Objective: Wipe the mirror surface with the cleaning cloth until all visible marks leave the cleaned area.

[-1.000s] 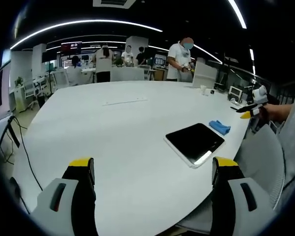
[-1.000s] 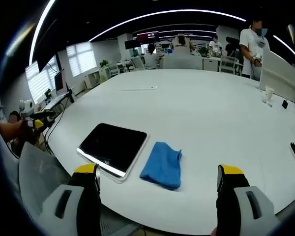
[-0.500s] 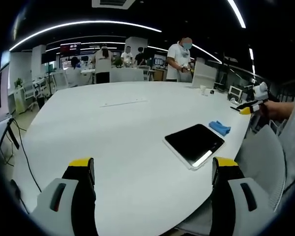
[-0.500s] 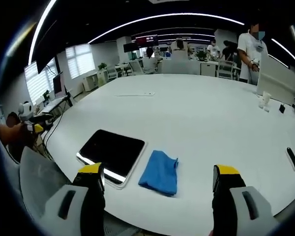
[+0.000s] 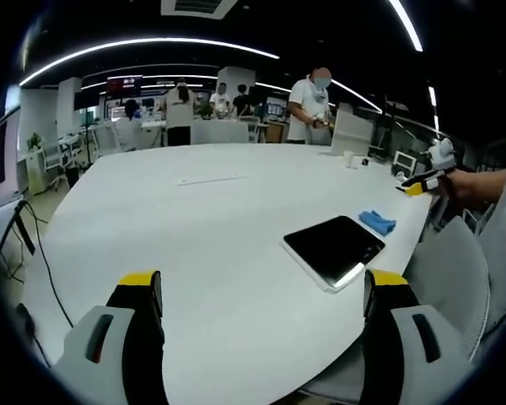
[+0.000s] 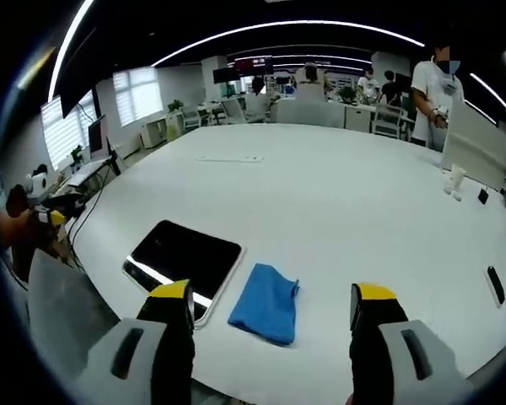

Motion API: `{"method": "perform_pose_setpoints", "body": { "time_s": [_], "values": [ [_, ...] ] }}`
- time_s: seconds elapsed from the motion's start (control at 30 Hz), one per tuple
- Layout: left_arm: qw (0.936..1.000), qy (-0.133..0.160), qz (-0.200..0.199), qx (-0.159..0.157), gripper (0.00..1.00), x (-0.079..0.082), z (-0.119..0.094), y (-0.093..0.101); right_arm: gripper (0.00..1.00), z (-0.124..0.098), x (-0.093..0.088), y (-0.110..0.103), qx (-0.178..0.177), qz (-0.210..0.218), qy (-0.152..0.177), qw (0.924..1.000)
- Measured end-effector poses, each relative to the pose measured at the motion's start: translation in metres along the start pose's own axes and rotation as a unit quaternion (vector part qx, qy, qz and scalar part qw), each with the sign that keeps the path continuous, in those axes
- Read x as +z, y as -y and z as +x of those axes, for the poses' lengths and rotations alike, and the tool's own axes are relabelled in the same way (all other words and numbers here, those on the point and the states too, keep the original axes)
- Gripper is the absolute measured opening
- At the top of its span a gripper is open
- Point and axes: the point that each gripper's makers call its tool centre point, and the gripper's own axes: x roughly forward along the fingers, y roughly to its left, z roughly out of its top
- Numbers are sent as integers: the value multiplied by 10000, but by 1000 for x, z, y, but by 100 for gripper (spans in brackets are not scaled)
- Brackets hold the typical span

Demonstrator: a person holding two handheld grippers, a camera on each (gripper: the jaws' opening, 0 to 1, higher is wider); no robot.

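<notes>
Yellow-tipped jaws of the right tool [image 6: 270, 299] stand spread and empty, and they now frame the cloth [image 6: 264, 303] more closely than a second ago: in the right gripper view the cloth has slid down toward the jaw line and sits between the two tips, slightly ahead of them. This indicates an approach to pick up the cloth; no contact is made yet. The cloth lies crumpled on the white tabletop [image 6: 346, 194], just beside the mirror [image 6: 182, 256], close to its right edge and apparently apart from it. The mirror lies flat near the tabletop's near edge, its dark face untouched.

The left tool [image 5: 261, 291] hangs spread and empty, well back from the mirror [image 5: 334, 247] and cloth [image 5: 376, 222]; its view is almost unchanged, so it is idle. Wiping has not begun. Judgement: next required step is closing the right tool on the cloth. People stand at the far side.
</notes>
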Motion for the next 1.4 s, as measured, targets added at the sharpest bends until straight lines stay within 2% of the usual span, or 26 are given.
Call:
{"method": "perform_pose_setpoints", "body": {
  "time_s": [0.03,0.13,0.2,0.23,0.27,0.33,0.43,0.57,0.67,0.7,0.73,0.8,0.9,1.1,1.23,1.33,1.4],
  "values": [
    [10000,-15,7,-6,99,0,0,1,69,5,-5,-4,51,91,-107,9999],
    [10000,46,10,-13,99,2,-2,2,64,27,-14,-13,98,8,-300,9995],
    [10000,59,30,-44,99,0,-1,3,48,44,-25,-16,100,-394,-556,9976],
    [10000,1,51,-73,99,-4,1,3,39,54,-31,-13,-49,-422,-695,9967],
    [9999,-55,54,-83,99,-7,2,2,35,60,-32,-14,-75,-345,-657,9972],
    [9998,-167,69,-124,99,-7,4,3,31,71,-38,-12,-128,-150,-745,9970],
    [9993,-126,283,-220,99,2,7,8,29,82,-43,-11,-185,-89,-819,9964],
    [9995,-101,211,-201,99,5,10,4,27,91,-60,-3,-387,-195,-1123,9927],
    [9996,-82,217,-183,99,4,10,3,16,95,-72,-6,-387,-403,-1372,9890],
    [9996,-79,215,-176,99,3,10,2,13,96,-66,-10,-323,-387,-1178,9918],
    [9996,-89,202,-163,99,1,9,0,10,98,-65,-9,-385,-527,-1132,9914],
    [9996,-115,195,-148,99,-1,8,-2,7,99,-64,-10,-438,-385,-1164,9915],
    [9995,-180,222,-168,99,-3,5,-3,5,103,-62,-7,-509,-52,-1226,9911],
    [9997,-149,187,-74,99,-2,1,-12,3,104,-60,-5,-433,274,-1389,9890],
    [9997,-168,171,-83,99,-4,4,-11,2,104,-61,-5,-385,514,-1390,9882],
    [9997,-159,177,-114,99,-4,7,-9,3,103,-61,-6,-379,473,-1415,9881],
    [9997,-141,172,-128,99,-3,8,-8,3,103,-61,-6,-389,606,-1433,9871]
  ]
}}
